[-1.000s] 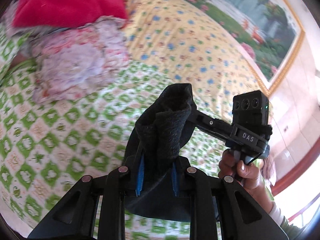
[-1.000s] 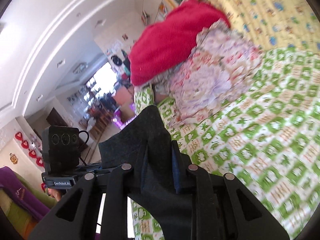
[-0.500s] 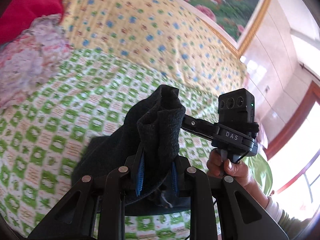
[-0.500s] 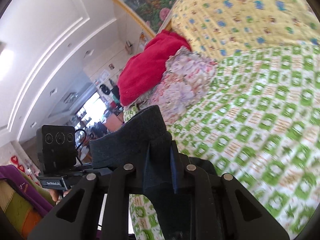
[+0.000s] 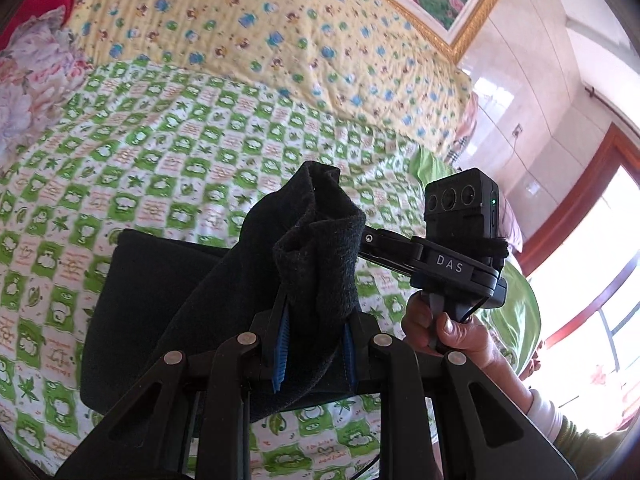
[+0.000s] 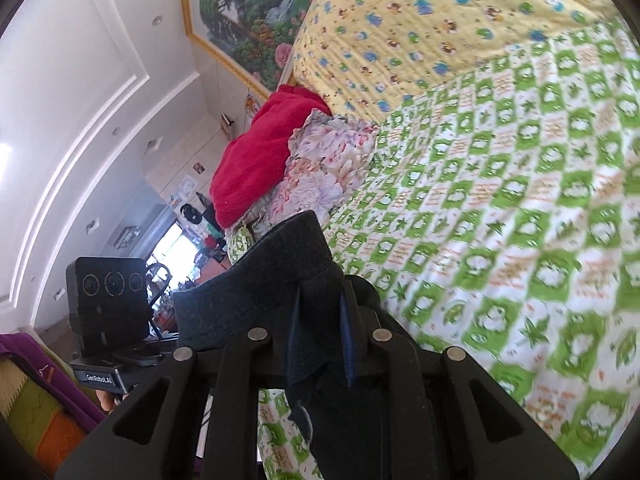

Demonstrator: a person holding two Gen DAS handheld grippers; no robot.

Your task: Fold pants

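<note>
Dark charcoal pants (image 5: 160,304) lie partly on the green-checked bed sheet (image 5: 168,148), with one end lifted. My left gripper (image 5: 314,344) is shut on a bunched fold of the pants, which rises between its blue pads. My right gripper (image 6: 320,344) is shut on another part of the same edge (image 6: 260,280). The right gripper's body (image 5: 460,236) shows in the left wrist view just right of the held fold, with a hand under it. The left gripper's body (image 6: 108,316) shows at the left of the right wrist view.
A yellow patterned quilt (image 5: 248,28) lies at the far side of the bed. A floral cloth (image 6: 320,168) and a red blanket (image 6: 256,156) are piled at one end. A framed painting (image 6: 240,12) hangs on the wall. A window (image 5: 592,300) is at the right.
Both grippers have swung across the bed with the pants. More of the pants now lies spread flat on the sheet. The red blanket and floral cloth have slid toward the edge of the left view.
</note>
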